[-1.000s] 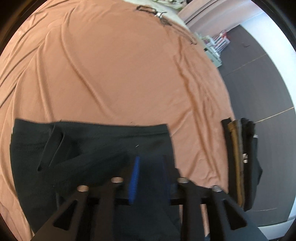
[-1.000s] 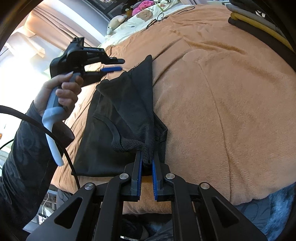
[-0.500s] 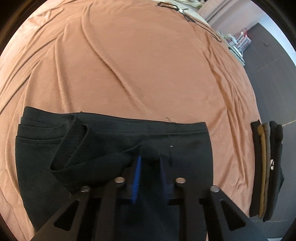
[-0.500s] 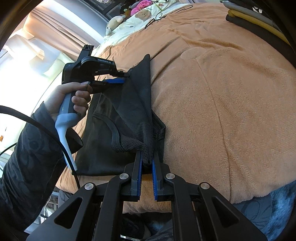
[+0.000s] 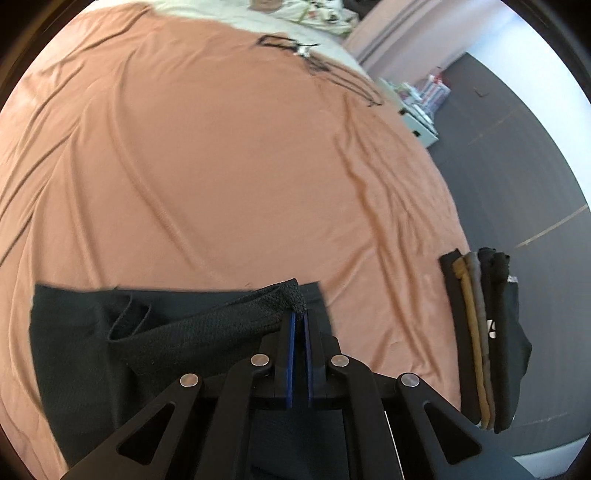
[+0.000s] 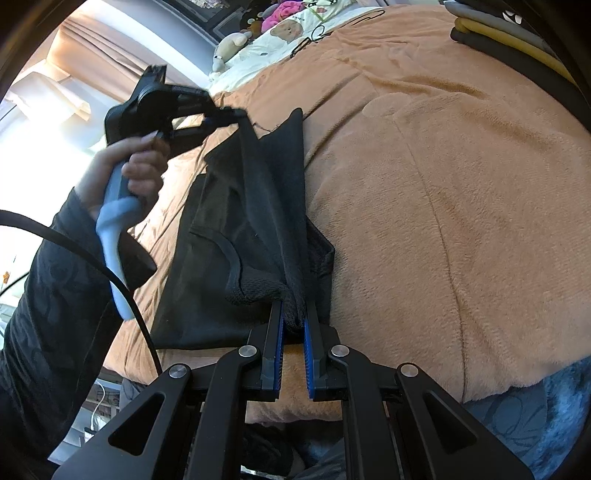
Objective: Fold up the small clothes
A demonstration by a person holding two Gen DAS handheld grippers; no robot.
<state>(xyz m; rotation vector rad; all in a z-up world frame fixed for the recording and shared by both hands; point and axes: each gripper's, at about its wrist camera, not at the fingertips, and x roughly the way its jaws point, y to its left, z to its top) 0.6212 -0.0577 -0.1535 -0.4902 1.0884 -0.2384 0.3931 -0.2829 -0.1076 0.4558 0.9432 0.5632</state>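
Note:
A small black garment [image 5: 110, 339] lies on the orange-brown bedspread [image 5: 221, 166]. My left gripper [image 5: 298, 316] is shut on one corner of its folded edge and holds it lifted off the cloth. In the right wrist view the same garment [image 6: 258, 206] stretches between both grippers. My right gripper [image 6: 293, 314] is shut on the near corner of that edge. The left gripper [image 6: 236, 114], held by a hand, pinches the far corner above the bed.
A stack of folded clothes [image 5: 480, 332] in black, tan and grey sits at the bed's right edge; it also shows in the right wrist view [image 6: 506, 29]. Pillows and plush toys [image 6: 280, 22] lie at the head of the bed. Dark floor [image 5: 535, 166] lies beyond the bed.
The left gripper came down onto the garment's far corner, shut on it and lifted it. The right gripper kept its hold on the near corner.

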